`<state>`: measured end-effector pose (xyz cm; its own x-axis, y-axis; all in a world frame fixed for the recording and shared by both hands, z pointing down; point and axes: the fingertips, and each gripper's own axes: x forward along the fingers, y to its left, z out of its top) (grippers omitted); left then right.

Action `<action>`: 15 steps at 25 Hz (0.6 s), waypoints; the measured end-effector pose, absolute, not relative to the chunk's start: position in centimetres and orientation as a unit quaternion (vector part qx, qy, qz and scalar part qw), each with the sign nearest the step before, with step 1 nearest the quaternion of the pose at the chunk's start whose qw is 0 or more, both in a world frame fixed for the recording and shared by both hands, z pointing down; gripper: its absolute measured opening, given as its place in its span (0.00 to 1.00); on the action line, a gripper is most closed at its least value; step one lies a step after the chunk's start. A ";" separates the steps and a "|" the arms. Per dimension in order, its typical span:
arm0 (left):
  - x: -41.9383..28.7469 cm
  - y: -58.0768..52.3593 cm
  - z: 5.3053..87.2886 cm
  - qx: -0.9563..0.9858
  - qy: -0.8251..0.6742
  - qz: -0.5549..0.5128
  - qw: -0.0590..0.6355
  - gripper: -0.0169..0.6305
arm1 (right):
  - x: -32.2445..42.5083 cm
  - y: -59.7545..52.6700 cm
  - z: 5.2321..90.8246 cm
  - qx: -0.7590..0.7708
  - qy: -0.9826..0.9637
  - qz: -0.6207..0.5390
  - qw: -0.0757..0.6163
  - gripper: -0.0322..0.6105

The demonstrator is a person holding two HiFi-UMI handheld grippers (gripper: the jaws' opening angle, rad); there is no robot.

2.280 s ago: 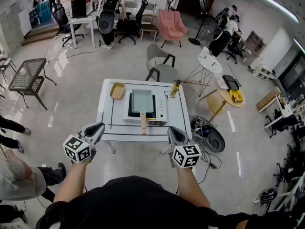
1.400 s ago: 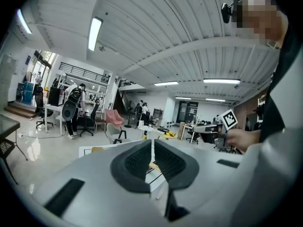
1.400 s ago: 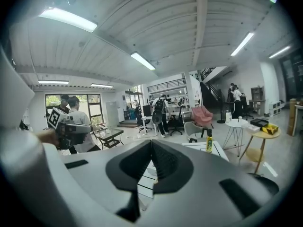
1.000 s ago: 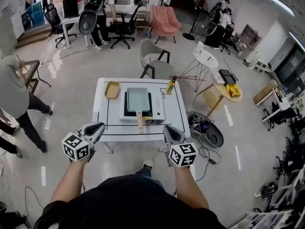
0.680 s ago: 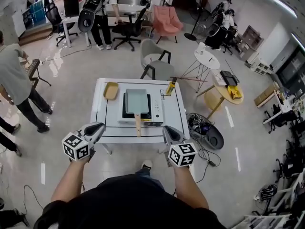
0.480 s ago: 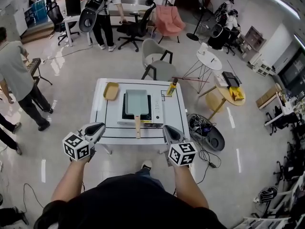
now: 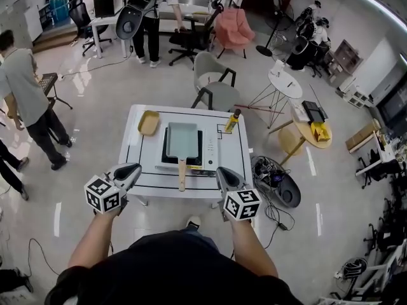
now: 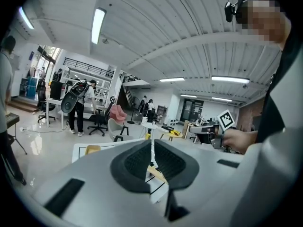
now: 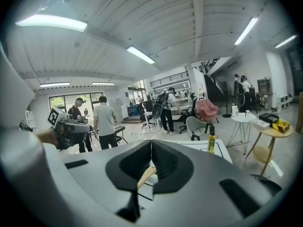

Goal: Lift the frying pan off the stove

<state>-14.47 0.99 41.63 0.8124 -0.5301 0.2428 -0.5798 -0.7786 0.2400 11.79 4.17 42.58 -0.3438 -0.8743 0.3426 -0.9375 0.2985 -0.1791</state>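
A rectangular grey-green frying pan sits on a portable stove on the white table. Its wooden handle points toward me. My left gripper is shut and empty, short of the table's near left corner. My right gripper is also shut and empty, at the table's near edge right of the handle. In the left gripper view the closed left gripper lets the handle show below the pads. Behind the shut right gripper in the right gripper view, the handle is partly visible.
A yellow dish and a yellow bottle stand on the table's far side. A grey chair sits behind the table. People stand at the left. Round side tables and floor cables lie at the right.
Both grippers, still shut, have come a little nearer the table's front edge, and the table looks closer. The person at the left has walked further into view.
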 end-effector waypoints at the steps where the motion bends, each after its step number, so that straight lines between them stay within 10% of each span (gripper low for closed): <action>1: -14.3 0.7 41.8 0.939 -0.296 0.082 0.154 0.07 | 11.9 3.8 42.8 0.564 -0.802 0.176 0.090 0.06; 15: -10.4 -3.1 43.8 0.933 -0.303 0.094 0.169 0.07 | 14.9 -0.6 45.6 0.543 -0.810 0.201 0.095 0.06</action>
